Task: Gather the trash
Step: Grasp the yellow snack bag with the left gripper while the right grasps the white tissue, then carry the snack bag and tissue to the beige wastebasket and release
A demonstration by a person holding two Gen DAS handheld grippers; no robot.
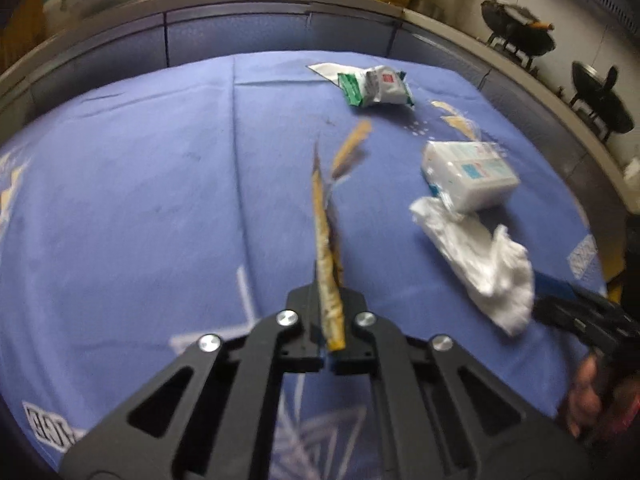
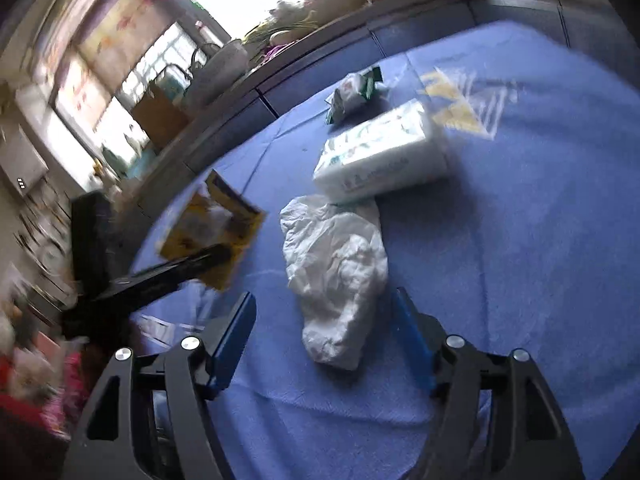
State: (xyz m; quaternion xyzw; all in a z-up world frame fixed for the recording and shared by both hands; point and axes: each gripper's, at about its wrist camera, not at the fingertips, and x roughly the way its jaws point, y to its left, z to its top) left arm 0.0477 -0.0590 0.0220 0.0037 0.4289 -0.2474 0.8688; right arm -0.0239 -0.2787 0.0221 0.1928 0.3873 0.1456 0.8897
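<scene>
My left gripper (image 1: pixel 329 304) is shut on a flat yellow wrapper (image 1: pixel 325 236), seen edge-on and held above the blue tablecloth (image 1: pixel 160 200). In the right wrist view that left gripper (image 2: pixel 208 258) and its yellow wrapper (image 2: pixel 212 220) hang at the left, blurred. My right gripper (image 2: pixel 324 340) stands open, its blue pads (image 2: pixel 236 336) on either side of the near end of a crumpled white tissue (image 2: pixel 336 276) lying on the cloth. The same tissue (image 1: pixel 480 264) shows in the left wrist view, with a blue right finger (image 1: pixel 552 286) beside it.
Behind the tissue lie a white tissue pack (image 2: pixel 380 156), a green-and-white wrapper (image 2: pixel 354 92) and a clear wrapper with yellow print (image 2: pixel 464 100). A yellowish strip (image 1: pixel 352 148) lies mid-cloth. Black pans (image 1: pixel 516 32) stand on the counter at the right. A hand (image 1: pixel 584 392) holds the right gripper.
</scene>
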